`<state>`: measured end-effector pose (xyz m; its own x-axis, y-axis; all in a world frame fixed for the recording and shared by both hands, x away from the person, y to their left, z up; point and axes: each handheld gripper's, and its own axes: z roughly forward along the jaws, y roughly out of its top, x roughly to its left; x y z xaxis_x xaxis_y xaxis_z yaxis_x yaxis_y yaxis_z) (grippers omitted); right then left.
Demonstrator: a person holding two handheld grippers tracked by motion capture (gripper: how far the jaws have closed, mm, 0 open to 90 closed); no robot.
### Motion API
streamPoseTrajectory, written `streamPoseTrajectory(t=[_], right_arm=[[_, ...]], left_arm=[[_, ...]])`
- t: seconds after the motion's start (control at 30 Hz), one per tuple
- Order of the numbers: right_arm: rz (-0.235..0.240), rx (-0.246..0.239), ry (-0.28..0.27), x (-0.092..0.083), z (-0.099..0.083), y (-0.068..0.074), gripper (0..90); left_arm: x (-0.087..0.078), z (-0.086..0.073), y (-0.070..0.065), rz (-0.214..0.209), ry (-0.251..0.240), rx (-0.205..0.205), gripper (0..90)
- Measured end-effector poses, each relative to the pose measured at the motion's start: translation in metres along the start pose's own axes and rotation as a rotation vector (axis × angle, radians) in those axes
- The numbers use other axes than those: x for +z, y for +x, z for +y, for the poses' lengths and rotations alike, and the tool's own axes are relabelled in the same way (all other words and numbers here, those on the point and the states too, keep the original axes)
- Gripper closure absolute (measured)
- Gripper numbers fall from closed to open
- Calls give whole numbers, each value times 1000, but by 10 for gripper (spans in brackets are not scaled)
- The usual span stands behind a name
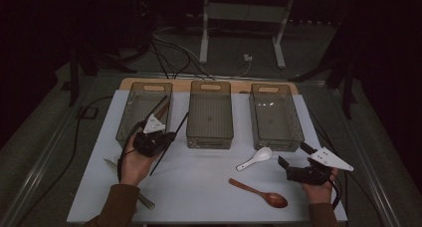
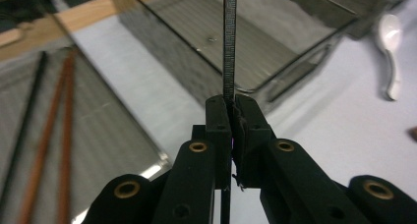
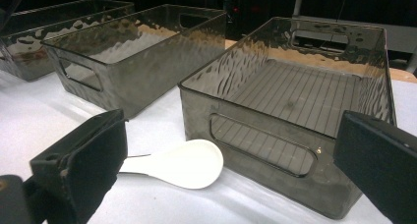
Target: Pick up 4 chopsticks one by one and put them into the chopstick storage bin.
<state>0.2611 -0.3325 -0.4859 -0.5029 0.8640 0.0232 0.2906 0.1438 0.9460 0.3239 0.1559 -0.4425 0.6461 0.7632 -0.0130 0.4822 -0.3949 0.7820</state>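
A black chopstick is clamped in the left claw above the table.

The black chopstick is gripped between the closed jaws of the left claw, slanting up over the gap between the left bin and the middle bin. 3 more chopsticks are seen lying in the left bin. The right claw is held wide, with nothing between its jaws, near the white spoon, the wooden spoon and the right bin.
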Motion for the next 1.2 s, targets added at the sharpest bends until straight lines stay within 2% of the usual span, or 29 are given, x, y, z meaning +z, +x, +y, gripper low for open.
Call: streamPoseTrajectory(t=[0.13,0.6,1.2], right_arm=[[0,-1,0,0,0,0,2],[0,-1,0,0,0,0,2],[0,0,1,1,0,0,2]], left_arm=[[-4,0,6,27,-7,-10,877],[-12,1,22,65,-15,-51,877],[-19,7,41,94,-16,-84,877]])
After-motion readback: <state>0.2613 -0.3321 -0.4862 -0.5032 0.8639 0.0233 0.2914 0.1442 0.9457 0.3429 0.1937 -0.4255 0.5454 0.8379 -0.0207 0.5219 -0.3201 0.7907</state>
